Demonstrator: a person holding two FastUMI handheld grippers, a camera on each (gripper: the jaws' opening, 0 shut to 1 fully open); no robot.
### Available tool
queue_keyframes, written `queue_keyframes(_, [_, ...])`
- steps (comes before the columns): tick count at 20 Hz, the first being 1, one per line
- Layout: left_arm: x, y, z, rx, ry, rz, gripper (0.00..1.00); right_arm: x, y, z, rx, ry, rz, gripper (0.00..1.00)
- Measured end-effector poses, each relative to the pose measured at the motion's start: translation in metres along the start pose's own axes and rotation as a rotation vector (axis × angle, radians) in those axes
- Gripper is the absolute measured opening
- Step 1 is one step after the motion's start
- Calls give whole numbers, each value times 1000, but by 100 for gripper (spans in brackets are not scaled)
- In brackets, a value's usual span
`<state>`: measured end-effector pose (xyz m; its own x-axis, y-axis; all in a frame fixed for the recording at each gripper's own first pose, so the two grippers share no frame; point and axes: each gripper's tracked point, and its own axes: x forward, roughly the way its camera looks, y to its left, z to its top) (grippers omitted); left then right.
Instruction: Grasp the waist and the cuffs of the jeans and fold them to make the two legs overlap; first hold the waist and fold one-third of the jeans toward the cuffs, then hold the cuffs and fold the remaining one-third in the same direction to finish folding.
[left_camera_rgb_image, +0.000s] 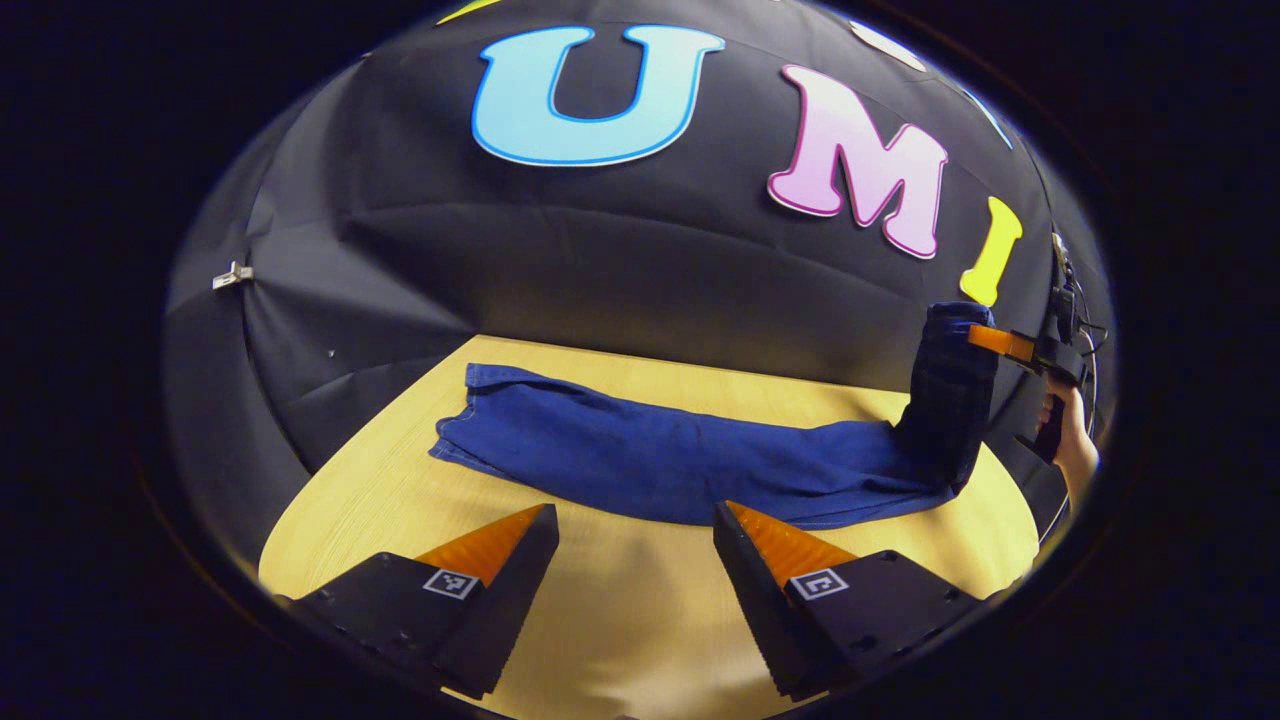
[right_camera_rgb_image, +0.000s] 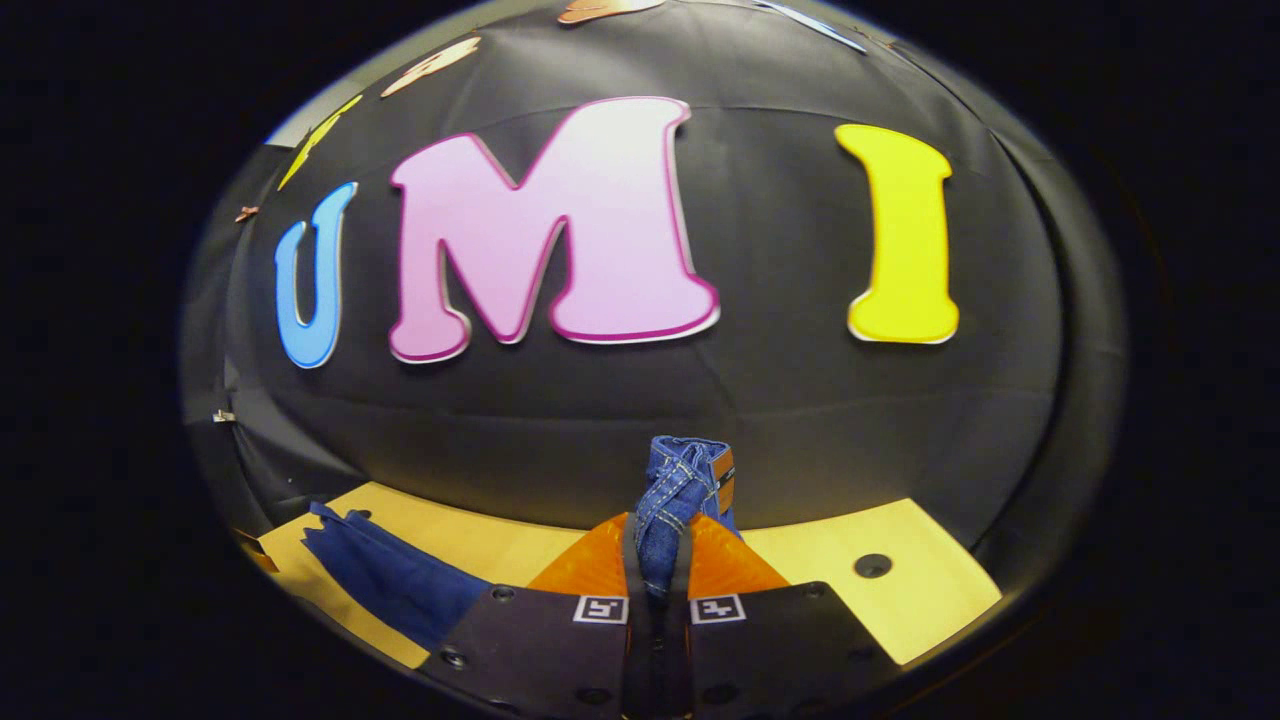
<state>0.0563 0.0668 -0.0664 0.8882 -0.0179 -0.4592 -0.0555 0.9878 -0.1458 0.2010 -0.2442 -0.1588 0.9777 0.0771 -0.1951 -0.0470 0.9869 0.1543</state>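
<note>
My left hand-held gripper (left_camera_rgb_image: 632, 540) hangs low with its fingers spread wide apart. My right hand-held gripper (right_camera_rgb_image: 657, 560) is raised, both fingers pinched tight on denim. In the left gripper view it sits at three o'clock, my hand (left_camera_rgb_image: 1068, 432) gripping its handle.

Both views face the booth wall across the table (left_camera_rgb_image: 620, 620) (left hangs back, right sits close), sharing the jeans (left_camera_rgb_image: 640, 455).

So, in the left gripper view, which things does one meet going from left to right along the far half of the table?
Cuffs → flat legs of the jeans → lifted waist end → right tongs clamped on it → hand.
</note>
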Motion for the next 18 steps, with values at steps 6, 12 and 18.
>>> queue_keyframes(6, [24, 62, 0, 23, -13, 41, 97, 14, -41, -38, 20, 144, 157, 8])
queue_keyframes(12, [58, 119, 1, 46, -19, 103, 97, 17, -41, -117, -7, 250, 171, 12])
queue_keyframes(18, [109, 173, 15, -10, -18, 161, 92, -6, -3, -151, 52, 340, 248, 54])
